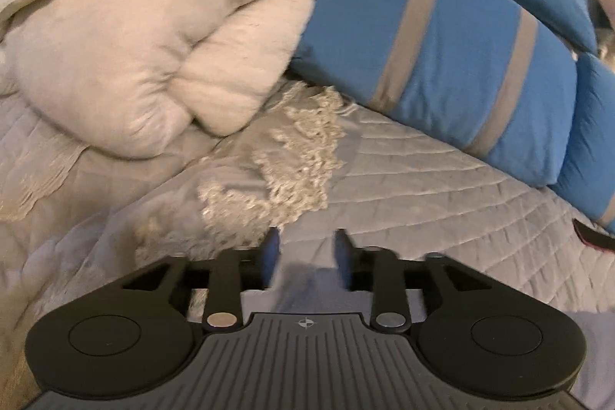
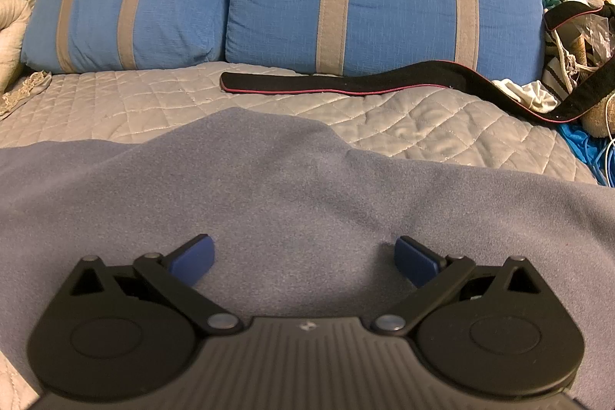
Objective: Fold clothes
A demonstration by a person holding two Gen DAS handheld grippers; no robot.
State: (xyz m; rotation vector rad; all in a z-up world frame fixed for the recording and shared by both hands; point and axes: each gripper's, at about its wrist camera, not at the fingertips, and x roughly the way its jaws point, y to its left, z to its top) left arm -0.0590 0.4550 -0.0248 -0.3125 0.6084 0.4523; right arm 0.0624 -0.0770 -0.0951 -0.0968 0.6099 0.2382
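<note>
The blue-grey fleece garment (image 2: 307,187) is spread crosswise directly under the right gripper (image 2: 303,256), jaws wide and empty; the left gripper (image 1: 307,248), jaws narrowly parted and seemingly empty, is seen at its edge.

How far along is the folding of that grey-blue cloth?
Early, it seems. The grey-blue fleece garment lies spread on the quilted bedspread, no finished fold visible. The right gripper hovers open over it; the left gripper has its fingers partly closed around a bit of cloth. Folding is left.
</note>
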